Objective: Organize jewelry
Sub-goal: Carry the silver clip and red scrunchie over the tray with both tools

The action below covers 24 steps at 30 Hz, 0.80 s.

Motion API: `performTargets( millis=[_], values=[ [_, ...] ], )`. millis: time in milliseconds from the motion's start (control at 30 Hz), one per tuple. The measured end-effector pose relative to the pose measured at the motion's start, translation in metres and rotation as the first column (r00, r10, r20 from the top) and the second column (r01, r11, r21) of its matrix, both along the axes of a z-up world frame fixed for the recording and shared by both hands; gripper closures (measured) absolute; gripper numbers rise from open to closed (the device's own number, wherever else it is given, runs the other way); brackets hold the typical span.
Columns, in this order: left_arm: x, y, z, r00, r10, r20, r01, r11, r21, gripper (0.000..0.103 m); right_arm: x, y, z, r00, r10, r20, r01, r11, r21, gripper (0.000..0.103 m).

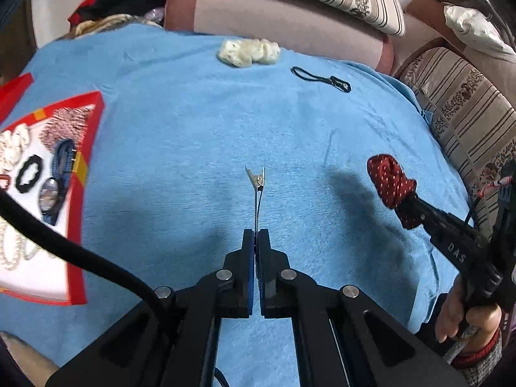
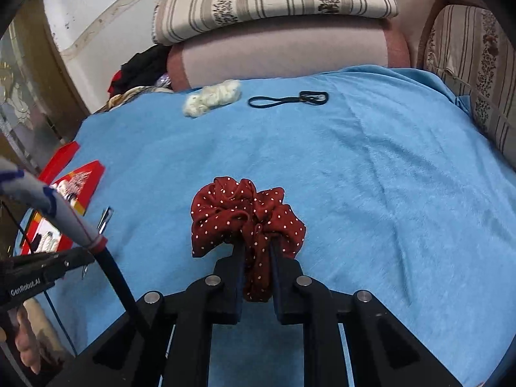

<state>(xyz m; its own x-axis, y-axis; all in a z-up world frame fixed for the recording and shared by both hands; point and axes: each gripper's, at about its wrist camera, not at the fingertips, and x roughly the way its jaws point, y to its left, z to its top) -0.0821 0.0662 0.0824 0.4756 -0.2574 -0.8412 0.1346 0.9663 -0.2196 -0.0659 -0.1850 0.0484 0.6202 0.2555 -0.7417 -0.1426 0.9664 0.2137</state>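
My left gripper (image 1: 256, 235) is shut on a thin metal hair clip (image 1: 257, 190) that sticks forward above the blue cloth (image 1: 193, 113). My right gripper (image 2: 256, 248) is shut on a dark red polka-dot scrunchie (image 2: 245, 216); the scrunchie also shows at the right of the left wrist view (image 1: 388, 183). A red-rimmed white tray (image 1: 75, 193) at the left holds a watch (image 1: 56, 180), a black scrunchie (image 1: 29, 171), pearls and other pieces. A white scrunchie (image 1: 248, 51) and a black elastic band (image 1: 319, 79) lie at the far side of the cloth.
Striped cushions (image 2: 274, 0) and a pink sofa back (image 2: 283, 51) border the cloth at the far side and right. Dark clothes (image 2: 142, 67) are piled at the far left. A black cable (image 1: 80, 254) crosses over the tray.
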Motion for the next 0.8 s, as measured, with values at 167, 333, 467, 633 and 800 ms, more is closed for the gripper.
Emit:
performTargets(
  millis=[167,333,467,633,800],
  values=[
    [-0.015,0.012,0.012,0.999,0.024,0.047,-0.025,0.999,0.026,0.101,-0.016,0.013,0.005,1.0,0.02,0.005,-0.02,1.0,0.009,0.088],
    [-0.027,0.025,0.021,0.996,0.047,0.073,-0.049,0.998,0.035,0.101,-0.029,0.022,0.014,0.999,0.029,0.015,-0.029,1.0,0.01,0.088],
    [-0.037,0.034,0.026,0.993,0.067,0.093,-0.071,0.997,0.043,0.101,-0.039,0.03,0.021,0.999,0.044,0.026,-0.044,0.999,0.003,0.088],
    [-0.046,0.046,0.033,0.989,0.092,0.112,-0.097,0.994,0.042,0.101,-0.049,0.047,0.029,0.996,0.075,0.038,-0.075,0.997,-0.008,0.088],
    [-0.053,0.061,0.036,0.984,0.125,0.127,-0.132,0.99,0.049,0.101,-0.056,0.072,0.032,0.989,0.143,0.039,-0.142,0.99,-0.028,0.088]
  ],
)
